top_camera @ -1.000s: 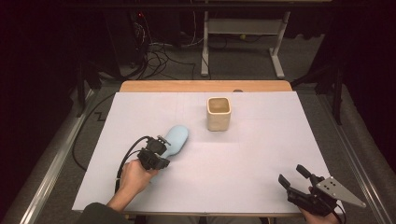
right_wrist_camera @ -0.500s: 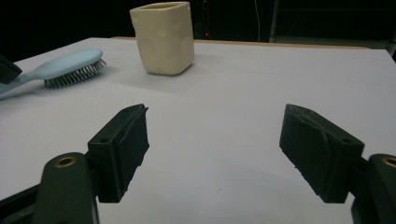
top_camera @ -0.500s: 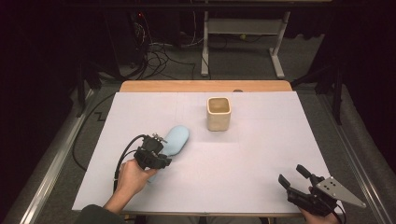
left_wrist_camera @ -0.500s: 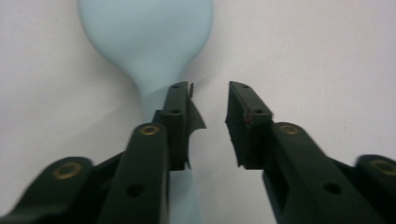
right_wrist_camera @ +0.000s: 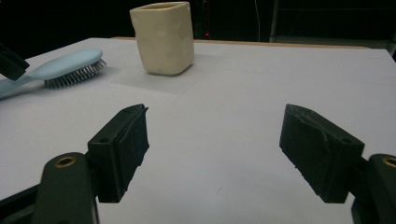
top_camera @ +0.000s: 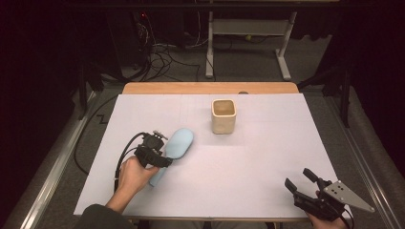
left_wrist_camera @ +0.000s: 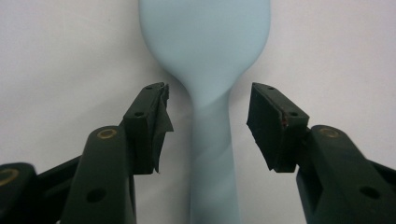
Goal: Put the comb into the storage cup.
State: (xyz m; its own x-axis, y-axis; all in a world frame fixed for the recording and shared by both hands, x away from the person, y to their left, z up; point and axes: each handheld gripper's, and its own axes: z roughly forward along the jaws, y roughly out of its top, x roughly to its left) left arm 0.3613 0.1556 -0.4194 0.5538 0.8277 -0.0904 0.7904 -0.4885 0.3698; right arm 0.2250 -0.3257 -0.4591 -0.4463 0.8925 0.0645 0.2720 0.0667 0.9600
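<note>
Release step: your left gripper [left_wrist_camera: 208,121] jaws have just been opening off the light-blue hairbrush [left_wrist_camera: 205,56] handle, right gripper [right_wrist_camera: 212,149] idle and agape; next, back away cleanly.

left gripper [top_camera: 160,153]: black body, brass pins, looping black cable | right gripper [top_camera: 305,183]: black, grey three-cornered plate behind jaws | sleeve [top_camera: 98,217]: dark

The table [top_camera: 267,157] is lit brightly and evenly from overhead, its white top almost glowing; the room behind falls off into near black, the cables and floor dim and grainy. Shadows are soft and short; a faint one sits beside the cup [top_camera: 223,116]. Up close, the blue brush [left_wrist_camera: 205,56] is blurred and washed out; no harsh glare.
</note>
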